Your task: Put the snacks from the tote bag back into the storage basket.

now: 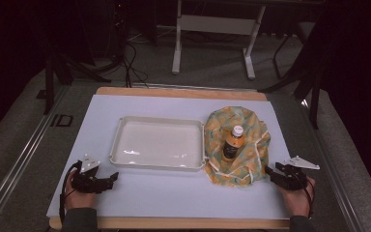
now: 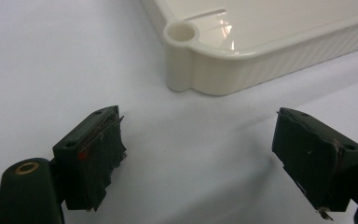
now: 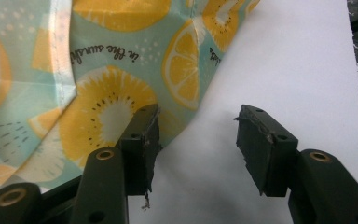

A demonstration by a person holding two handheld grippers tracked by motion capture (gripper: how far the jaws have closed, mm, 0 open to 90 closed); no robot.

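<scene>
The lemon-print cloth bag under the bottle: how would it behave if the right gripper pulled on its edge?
Probably floppy: the lemon-print cloth bag lies in soft folds on the table. It would likely drag and bunch rather than lift as one. The bottle lying on it has a round body, so it may well roll off.

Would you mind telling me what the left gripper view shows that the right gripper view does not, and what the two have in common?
The left gripper view alone has the white tray, seen at one rounded corner, with the left gripper open and nothing between its jaws. The right gripper view alone has the lemon-print cloth, its edge lying by one jaw of the right gripper, which is also open and holds nothing. Both share the pale table cover under the jaws.
</scene>
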